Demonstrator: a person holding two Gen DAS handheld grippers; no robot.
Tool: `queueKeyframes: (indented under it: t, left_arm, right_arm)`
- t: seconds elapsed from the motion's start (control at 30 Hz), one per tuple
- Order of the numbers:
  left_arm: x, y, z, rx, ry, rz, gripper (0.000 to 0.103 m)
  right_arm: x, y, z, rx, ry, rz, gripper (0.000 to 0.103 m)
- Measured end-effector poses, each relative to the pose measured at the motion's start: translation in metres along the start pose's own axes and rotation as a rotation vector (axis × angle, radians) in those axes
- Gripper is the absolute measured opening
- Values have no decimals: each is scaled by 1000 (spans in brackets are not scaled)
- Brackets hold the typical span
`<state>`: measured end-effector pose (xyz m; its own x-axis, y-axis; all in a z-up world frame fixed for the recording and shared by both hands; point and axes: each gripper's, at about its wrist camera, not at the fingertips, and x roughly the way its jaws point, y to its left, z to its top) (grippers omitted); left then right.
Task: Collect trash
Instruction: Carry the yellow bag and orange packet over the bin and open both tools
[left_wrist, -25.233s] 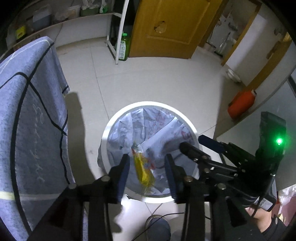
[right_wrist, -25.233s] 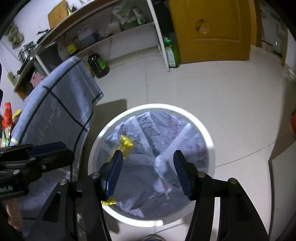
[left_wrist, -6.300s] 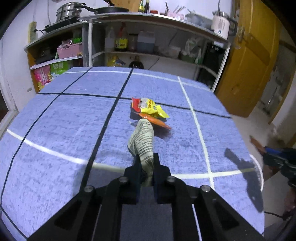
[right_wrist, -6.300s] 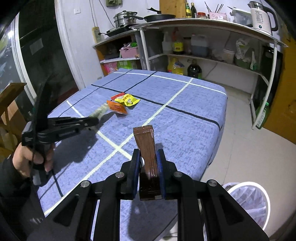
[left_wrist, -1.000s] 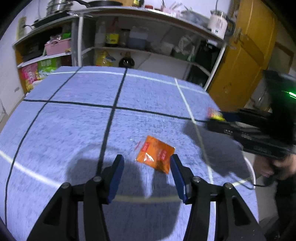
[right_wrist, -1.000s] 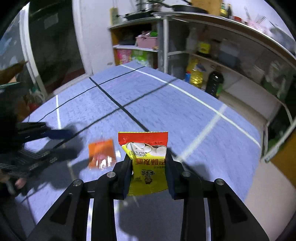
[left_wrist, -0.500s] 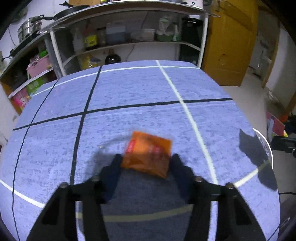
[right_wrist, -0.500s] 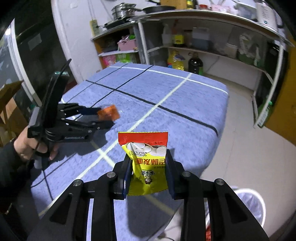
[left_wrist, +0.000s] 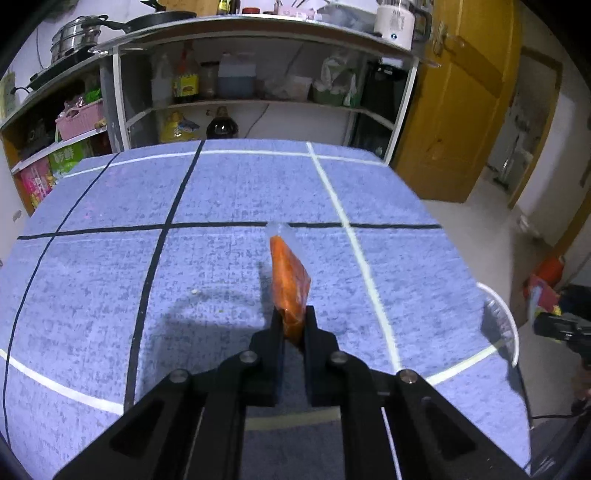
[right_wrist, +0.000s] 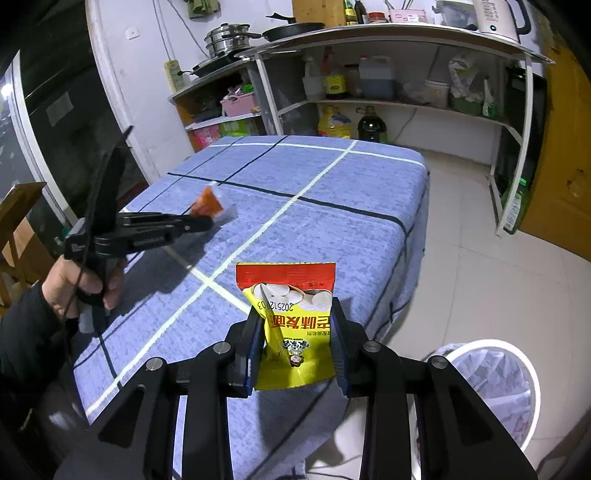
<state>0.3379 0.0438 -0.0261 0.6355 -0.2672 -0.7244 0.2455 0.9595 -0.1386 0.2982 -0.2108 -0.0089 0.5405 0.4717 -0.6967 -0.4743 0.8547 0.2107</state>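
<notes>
My left gripper (left_wrist: 293, 325) is shut on an orange snack packet (left_wrist: 290, 280), held edge-on above the blue checked tablecloth (left_wrist: 221, 192). The right wrist view shows the same gripper (right_wrist: 207, 223) and orange packet (right_wrist: 207, 201) over the table. My right gripper (right_wrist: 297, 332) is shut on a yellow and red snack bag (right_wrist: 291, 314), held upright near the table's corner. A white-rimmed trash bin with a pale liner (right_wrist: 491, 380) stands on the floor at lower right; its rim (left_wrist: 506, 325) also shows past the table edge in the left wrist view.
Shelves with bottles and containers (left_wrist: 221, 88) stand behind the table. A yellow door (left_wrist: 461, 110) is at the right. The tiled floor (right_wrist: 480, 240) lies between table and shelves. A wooden chair (right_wrist: 18, 221) is at the far left.
My left gripper has closed on the orange packet and lifted it off the cloth. My right gripper has pulled back toward the bin with the yellow bag.
</notes>
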Motion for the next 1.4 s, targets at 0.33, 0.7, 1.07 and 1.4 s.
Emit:
queueKeyframes:
  t: [0.33,0.7,1.07,1.4]
  left_arm:
    - [-28,-68,4,69,-55,-152,9]
    - [1,-198,3,186,36,-318,9]
    - [79,-288,-5,202,257,-358,9]
    - [143,-319,-22,191,400,-311,15]
  right_arm:
    - [-24,-36,-14,80,-30,-104,33]
    - [-66,-117,-66,273,-38,-254,33]
    - [-64,-183,-109,417,43,-337,33]
    - [-35,-215,-135,467,127,-338,38]
